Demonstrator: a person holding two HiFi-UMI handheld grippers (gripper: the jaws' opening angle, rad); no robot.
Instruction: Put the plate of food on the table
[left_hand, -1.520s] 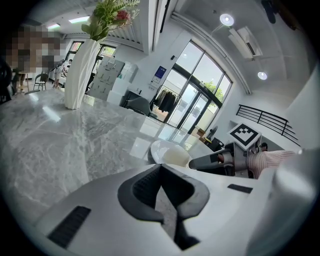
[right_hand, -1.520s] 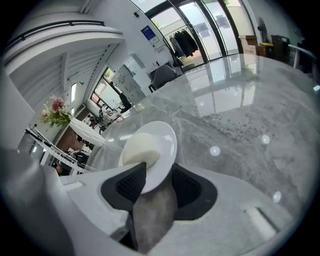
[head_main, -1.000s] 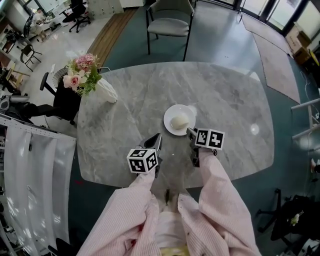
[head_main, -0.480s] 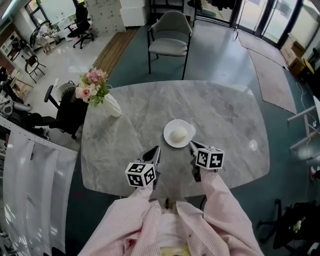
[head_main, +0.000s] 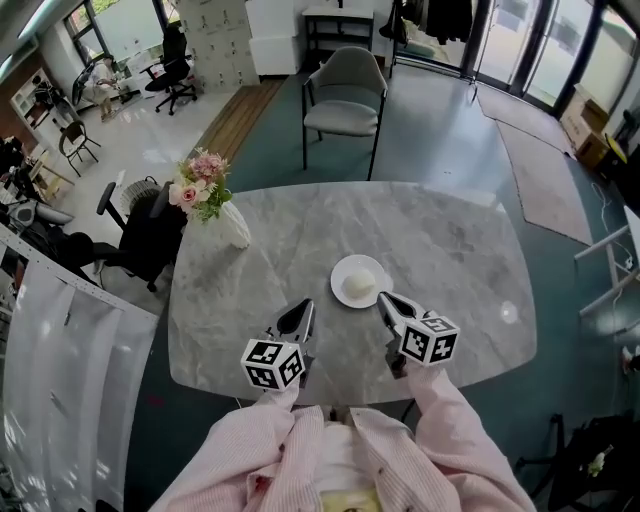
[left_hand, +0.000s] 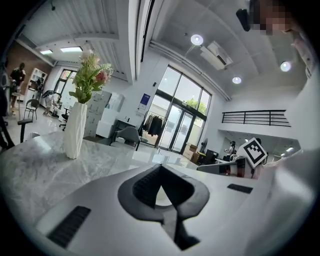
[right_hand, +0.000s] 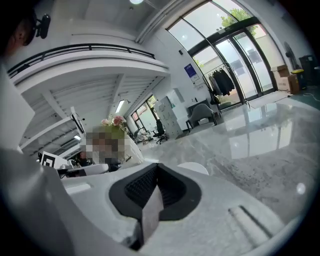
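A small white plate (head_main: 345, 270) with a pale round bun (head_main: 360, 286) rests flat on the grey marble table (head_main: 450, 250), a little toward the near side of its middle. My right gripper (head_main: 385, 303) hovers just short of the plate's near right rim, jaws shut and holding nothing. To the plate's left, my left gripper (head_main: 300, 318) also hangs above the table, shut and empty. In the right gripper view, the plate (right_hand: 196, 168) peeks out behind the shut right gripper (right_hand: 157, 167). The left gripper (left_hand: 160, 167) shows its jaws meeting.
A white vase of pink flowers (head_main: 215, 205) stands at the table's far left corner and shows again as the vase (left_hand: 75, 131). A grey chair (head_main: 345, 100) stands beyond the far edge. Office chairs and a screen stand off to the left.
The right gripper was at the plate's near rim a second ago; now it is clear of it. Both grippers have risen and drawn back toward me. The plate has stayed put.
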